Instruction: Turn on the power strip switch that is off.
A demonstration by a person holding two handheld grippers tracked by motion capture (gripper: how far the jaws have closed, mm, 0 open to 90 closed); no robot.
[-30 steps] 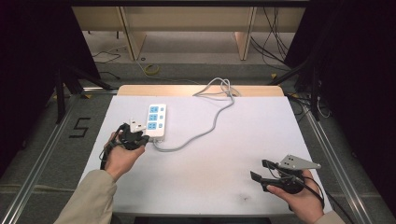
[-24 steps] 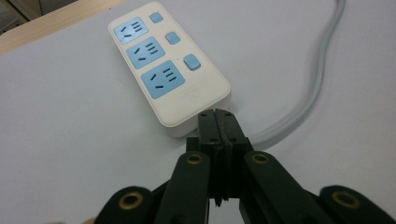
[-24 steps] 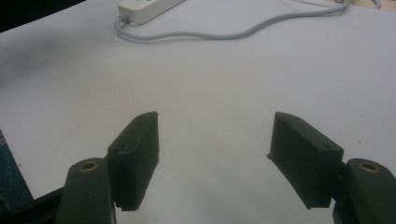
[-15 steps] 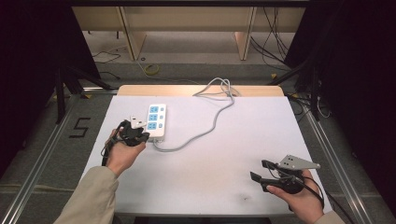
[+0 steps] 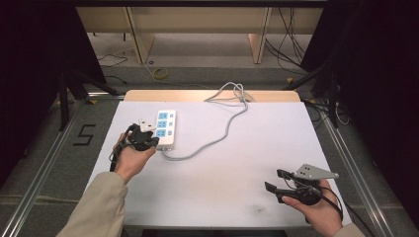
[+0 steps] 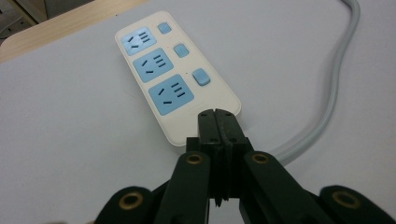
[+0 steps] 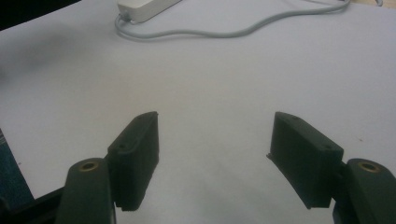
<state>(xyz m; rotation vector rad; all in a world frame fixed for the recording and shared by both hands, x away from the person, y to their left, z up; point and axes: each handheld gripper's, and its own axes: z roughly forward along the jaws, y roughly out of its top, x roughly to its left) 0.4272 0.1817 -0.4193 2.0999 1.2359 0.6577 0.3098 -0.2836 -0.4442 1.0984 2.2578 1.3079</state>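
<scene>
Power strip (image 5: 166, 129) lies flat on the white table (image 5: 237, 163), toward its left half, with three blue sockets and a row of blue switch buttons (image 6: 201, 76) alongside them. The left gripper (image 5: 144, 140) sits just at the strip's near end, its jaws pressed together with nothing between them, tips poised over the bare cream end just short of the nearest button. From that end the grey cord (image 5: 222, 136) snakes off to the table's far edge. Far to the right, the right gripper (image 5: 277, 180) hovers over bare table with its jaws standing wide and empty. Nothing braces the strip, so a slanted poke at a button would likely shove it along the smooth surface, or the closed tips could slip off onto a socket.
</scene>
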